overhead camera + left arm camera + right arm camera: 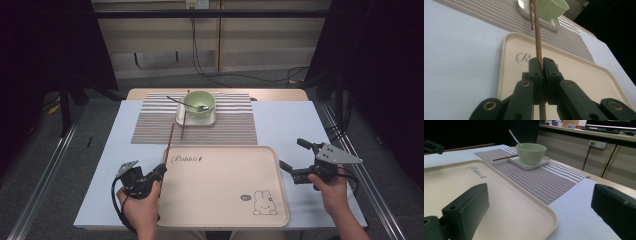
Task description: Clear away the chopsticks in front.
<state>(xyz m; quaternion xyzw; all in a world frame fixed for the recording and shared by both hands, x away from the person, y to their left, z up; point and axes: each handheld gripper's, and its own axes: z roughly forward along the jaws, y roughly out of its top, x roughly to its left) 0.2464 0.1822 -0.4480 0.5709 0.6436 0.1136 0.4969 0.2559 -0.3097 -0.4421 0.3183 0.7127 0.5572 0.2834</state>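
Observation:
My left gripper (161,170) (541,62) is shut on a brown chopstick (169,144) (537,37), which points away over the left rim of the beige tray (220,185) (581,72). A second chopstick (183,120) (531,15) lies on the striped placemat (227,130), its far end leaning on a white square plate (197,121). On that plate stands a green bowl (199,104) (531,152) with a metal spoon (182,101) (514,138) in it. Just off the tray's right edge, my right gripper (291,153) (540,195) is open and holds nothing.
The tray (499,195) bears a rabbit drawing (264,203) and script lettering, and nothing lies on it. A pale blue cover (295,120) spreads over the table. Metal rails run along both sides of the table. Cables hang at the far wall.

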